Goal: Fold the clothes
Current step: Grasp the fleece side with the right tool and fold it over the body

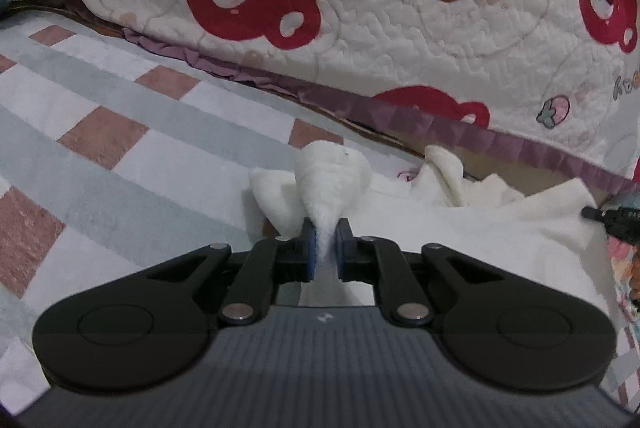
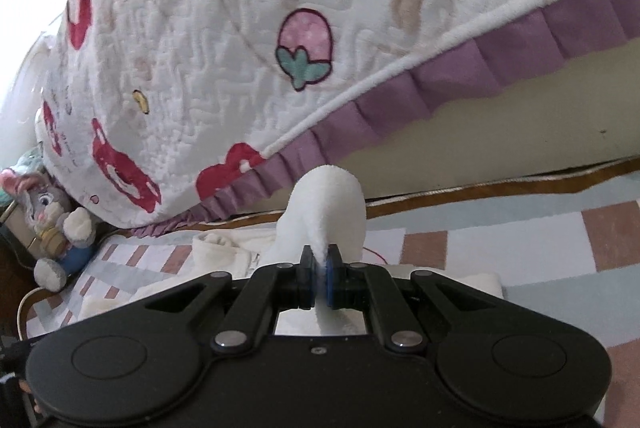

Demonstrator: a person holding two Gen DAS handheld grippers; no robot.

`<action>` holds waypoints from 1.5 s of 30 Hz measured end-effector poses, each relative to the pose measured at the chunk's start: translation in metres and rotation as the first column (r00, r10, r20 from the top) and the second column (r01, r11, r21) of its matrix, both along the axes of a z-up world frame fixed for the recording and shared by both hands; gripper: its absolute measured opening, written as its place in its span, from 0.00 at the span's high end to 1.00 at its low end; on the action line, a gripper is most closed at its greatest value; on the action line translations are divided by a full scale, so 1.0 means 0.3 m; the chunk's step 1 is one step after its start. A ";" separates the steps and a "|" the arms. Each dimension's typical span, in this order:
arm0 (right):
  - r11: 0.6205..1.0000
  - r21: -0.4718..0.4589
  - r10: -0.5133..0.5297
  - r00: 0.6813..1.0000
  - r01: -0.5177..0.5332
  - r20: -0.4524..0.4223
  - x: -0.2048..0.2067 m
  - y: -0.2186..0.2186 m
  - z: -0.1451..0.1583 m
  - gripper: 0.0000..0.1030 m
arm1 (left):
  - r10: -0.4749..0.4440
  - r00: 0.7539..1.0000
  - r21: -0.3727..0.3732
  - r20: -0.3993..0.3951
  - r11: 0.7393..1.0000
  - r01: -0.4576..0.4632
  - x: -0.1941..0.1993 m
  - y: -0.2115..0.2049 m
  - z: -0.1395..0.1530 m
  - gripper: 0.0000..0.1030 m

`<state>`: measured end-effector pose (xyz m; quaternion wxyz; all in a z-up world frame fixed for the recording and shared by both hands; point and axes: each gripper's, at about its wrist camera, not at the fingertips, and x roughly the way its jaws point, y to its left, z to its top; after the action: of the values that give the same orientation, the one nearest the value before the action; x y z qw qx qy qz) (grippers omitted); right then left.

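Left gripper (image 1: 326, 248), right gripper (image 2: 319, 278): jaws each clenched on a pinched corner of white fleece garment (image 1: 460, 228), stretched sideways between them over checked rug (image 1: 120, 148).

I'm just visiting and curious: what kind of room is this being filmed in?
Most likely a bedroom. A bed's quilted bear-print cover with a purple frill hangs above a checked rug, and a plush rabbit toy sits beside it.
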<state>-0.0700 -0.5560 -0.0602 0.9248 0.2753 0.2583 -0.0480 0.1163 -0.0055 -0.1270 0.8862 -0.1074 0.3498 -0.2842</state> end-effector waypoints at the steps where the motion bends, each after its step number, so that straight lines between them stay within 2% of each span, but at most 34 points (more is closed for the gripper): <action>1: 1.000 -0.002 0.006 1.000 -0.006 0.006 -0.003 0.002 -0.001 0.93 | -0.004 1.000 0.009 -0.006 1.000 0.004 0.001 -0.004 -0.003 0.89; 3: 1.000 -0.010 0.014 1.000 -0.014 0.006 -0.010 0.006 -0.004 0.93 | 0.004 1.000 0.036 -0.027 0.999 -0.003 0.004 -0.012 -0.002 0.88; 6: 0.999 -0.035 0.019 1.000 -0.019 -0.020 -0.021 0.002 -0.016 0.93 | 0.006 0.999 0.040 -0.040 0.999 -0.005 0.004 -0.012 0.007 0.76; 13: 0.999 -0.043 -0.012 0.998 0.009 -0.069 -0.042 -0.018 -0.053 0.93 | -0.004 1.000 0.046 0.008 0.999 0.004 -0.007 -0.037 0.017 0.73; 17: 0.998 -0.050 -0.033 0.995 0.028 -0.093 -0.020 -0.010 -0.065 0.92 | -0.042 0.999 0.012 0.004 0.999 0.042 -0.013 -0.051 0.007 0.75; 18: 0.998 -0.054 -0.040 0.994 0.035 -0.099 -0.011 -0.007 -0.066 0.92 | -0.068 0.998 0.023 0.006 0.997 0.068 -0.017 -0.063 0.012 0.85; 19: 0.998 -0.055 -0.045 0.994 0.039 -0.102 -0.005 -0.005 -0.066 0.92 | -0.094 0.996 0.036 0.008 0.995 0.094 -0.021 -0.077 0.016 0.89; 20: 0.997 -0.058 -0.051 0.993 0.045 -0.105 0.002 -0.002 -0.065 0.91 | -0.121 0.993 0.049 0.010 0.992 0.120 -0.025 -0.091 0.020 0.89; 23: 0.996 -0.066 -0.067 0.991 0.059 -0.118 0.016 0.006 -0.066 0.90 | -0.122 0.993 0.076 0.006 0.990 0.121 -0.030 -0.113 0.016 0.88; 24: 0.996 -0.068 -0.072 0.990 0.064 -0.122 0.021 0.008 -0.066 0.89 | -0.110 0.994 0.088 0.002 0.990 0.109 -0.029 -0.116 0.012 0.85; 26: 0.995 -0.073 -0.079 0.988 0.070 -0.134 0.028 0.013 -0.070 0.89 | -0.068 0.998 0.130 -0.009 0.989 0.069 -0.022 -0.117 -0.003 0.69; 27: 0.994 -0.082 -0.086 0.986 0.074 -0.145 0.033 0.015 -0.072 0.89 | -0.051 0.999 0.149 -0.018 0.987 0.053 -0.017 -0.115 -0.014 0.50; 28: 0.993 -0.090 -0.094 0.983 0.081 -0.160 0.042 0.015 -0.077 0.89 | -0.050 0.998 0.138 -0.037 0.989 0.055 -0.012 -0.110 -0.027 0.46; 29: 0.992 -0.096 -0.103 0.979 0.087 -0.175 0.050 0.015 -0.081 0.86 | -0.052 0.997 0.122 -0.056 0.991 0.059 -0.007 -0.104 -0.040 0.47; 30: 0.991 -0.096 -0.106 0.976 0.089 -0.192 0.062 0.011 -0.088 0.84 | -0.049 0.997 0.106 -0.066 0.993 0.056 -0.007 -0.099 -0.048 0.52; 31: 0.991 -0.096 -0.111 0.972 0.092 -0.207 0.074 0.006 -0.094 0.83 | -0.048 0.997 0.110 -0.056 0.992 0.054 -0.012 -0.103 -0.045 0.81; 32: 0.991 -0.098 -0.111 0.971 0.092 -0.212 0.082 0.002 -0.096 0.83 | -0.048 0.998 0.117 -0.044 0.992 0.053 -0.017 -0.107 -0.041 0.93; 34: 0.991 -0.117 -0.085 0.983 0.067 -0.163 0.077 0.014 -0.070 0.92 | -0.056 0.998 0.107 0.035 0.993 0.052 -0.041 -0.108 0.008 0.93; 36: 0.990 -0.133 -0.052 0.995 0.041 -0.083 0.051 0.036 -0.027 0.92 | -0.041 0.995 0.005 0.089 0.999 0.041 -0.058 -0.080 0.063 0.93; 39: 0.989 -0.148 -0.021 1.000 0.021 -0.002 -0.005 0.069 0.036 0.92 | -0.015 0.988 -0.047 0.151 0.999 0.023 -0.066 -0.063 0.146 0.93; 44: 0.972 -0.229 -0.043 0.997 0.056 0.059 -0.080 0.089 0.130 0.93 | -0.012 0.977 -0.048 0.212 0.999 0.022 -0.097 -0.091 0.210 0.93; 45: 0.968 -0.241 -0.056 0.995 0.074 0.079 -0.090 0.083 0.153 0.94 | -0.023 0.971 -0.019 0.237 0.999 0.028 -0.092 -0.111 0.228 0.93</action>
<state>-0.0970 -0.5310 -0.0145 0.9581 0.1698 0.2080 -0.0998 0.0887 -0.0388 -0.0587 0.9167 -0.0781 0.2397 -0.3101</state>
